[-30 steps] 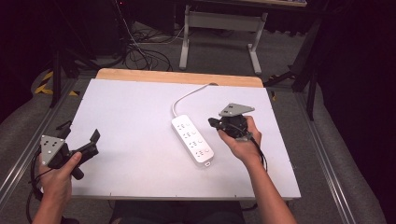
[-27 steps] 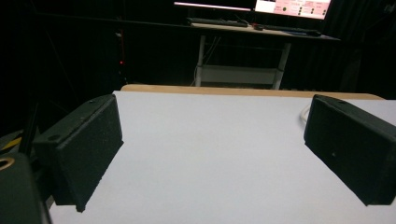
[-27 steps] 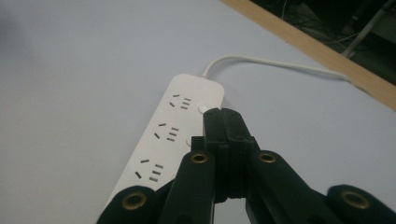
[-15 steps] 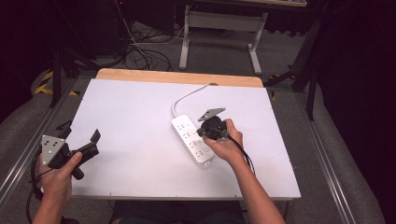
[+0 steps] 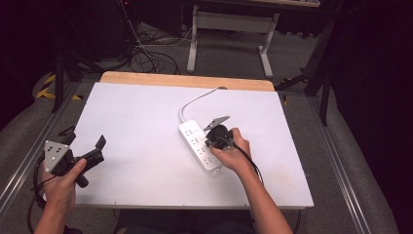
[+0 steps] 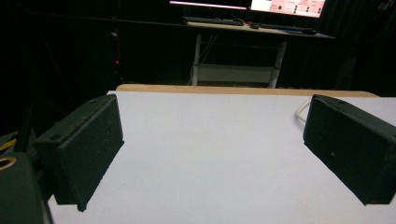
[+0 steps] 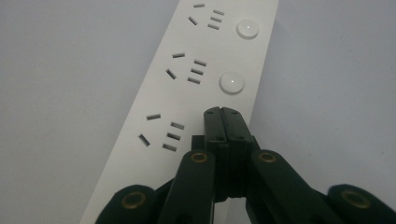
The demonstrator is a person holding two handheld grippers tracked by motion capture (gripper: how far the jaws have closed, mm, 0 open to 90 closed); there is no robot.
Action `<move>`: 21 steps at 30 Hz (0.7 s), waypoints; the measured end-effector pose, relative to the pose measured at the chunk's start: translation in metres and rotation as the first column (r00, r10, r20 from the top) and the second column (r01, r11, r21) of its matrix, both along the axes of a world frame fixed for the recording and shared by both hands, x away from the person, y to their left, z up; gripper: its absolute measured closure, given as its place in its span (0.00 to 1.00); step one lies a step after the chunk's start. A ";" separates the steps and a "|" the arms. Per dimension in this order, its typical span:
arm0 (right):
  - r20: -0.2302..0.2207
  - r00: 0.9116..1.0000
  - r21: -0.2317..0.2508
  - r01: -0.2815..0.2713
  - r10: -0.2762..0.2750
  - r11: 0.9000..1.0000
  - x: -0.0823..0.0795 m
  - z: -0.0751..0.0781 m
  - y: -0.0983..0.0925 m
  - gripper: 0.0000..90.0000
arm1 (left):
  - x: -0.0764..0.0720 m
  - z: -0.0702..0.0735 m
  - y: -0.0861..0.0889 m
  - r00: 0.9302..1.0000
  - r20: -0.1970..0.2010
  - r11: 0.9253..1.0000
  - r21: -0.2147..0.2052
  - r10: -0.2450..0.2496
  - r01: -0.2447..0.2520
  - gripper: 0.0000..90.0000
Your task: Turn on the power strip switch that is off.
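- Two tongs are in play: the right tongs point(image 7: 222, 112) are clenched with nothing between them, tips set on the power strip point(image 5: 199, 146) over its third switch; the left tongs point(image 5: 85, 144) are held released near the bench's point(image 5: 136, 112) left edge, grasping nothing.
- The power strip is laid slantwise a little right of the bench's middle, its cable point(image 5: 195, 100) run toward the far edge.
- Pressing a switch is judged the step in hand; two round buttons point(image 7: 232, 82) are seen farther along.
- Next, a short straight push downward is called for, without sliding the strip.
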State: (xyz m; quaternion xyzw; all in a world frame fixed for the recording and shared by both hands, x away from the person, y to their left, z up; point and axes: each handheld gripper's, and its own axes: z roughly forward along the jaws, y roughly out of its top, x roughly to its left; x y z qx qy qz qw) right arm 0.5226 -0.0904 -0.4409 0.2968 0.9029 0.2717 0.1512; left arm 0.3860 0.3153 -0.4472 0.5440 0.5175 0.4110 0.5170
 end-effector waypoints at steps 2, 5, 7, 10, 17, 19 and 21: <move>0.000 1.000 -0.002 0.005 -0.005 1.000 0.000 0.000 0.001 1.00 | 0.000 0.000 0.000 1.000 0.002 1.000 -0.003 -0.001 0.001 0.06; -0.010 1.000 -0.012 0.027 -0.027 1.000 0.000 -0.001 0.003 1.00 | 0.000 0.000 0.001 1.000 0.002 1.000 -0.009 -0.001 0.001 0.06; -0.016 0.999 -0.012 0.033 -0.033 0.999 0.000 -0.001 0.003 1.00 | 0.000 0.000 0.001 1.000 0.001 1.000 -0.014 0.001 -0.001 0.06; -0.040 0.998 -0.010 0.045 -0.046 0.999 0.003 0.000 0.003 1.00 | 0.000 0.000 0.001 1.000 0.003 1.000 -0.017 0.001 -0.001 0.06; -0.057 0.996 -0.029 0.071 -0.072 0.997 0.004 0.000 0.008 1.00 | 0.000 0.000 0.001 1.000 0.001 1.000 -0.017 -0.001 0.001 0.06; -0.059 0.995 -0.031 0.079 -0.080 0.996 0.004 0.000 0.008 1.00 | 0.000 0.000 0.001 1.000 0.000 1.000 -0.017 -0.001 0.001 0.06; -0.061 0.995 -0.028 0.079 -0.081 0.996 0.004 0.000 0.008 1.00 | -0.001 0.000 0.001 1.000 0.003 1.000 -0.018 -0.001 0.001 0.06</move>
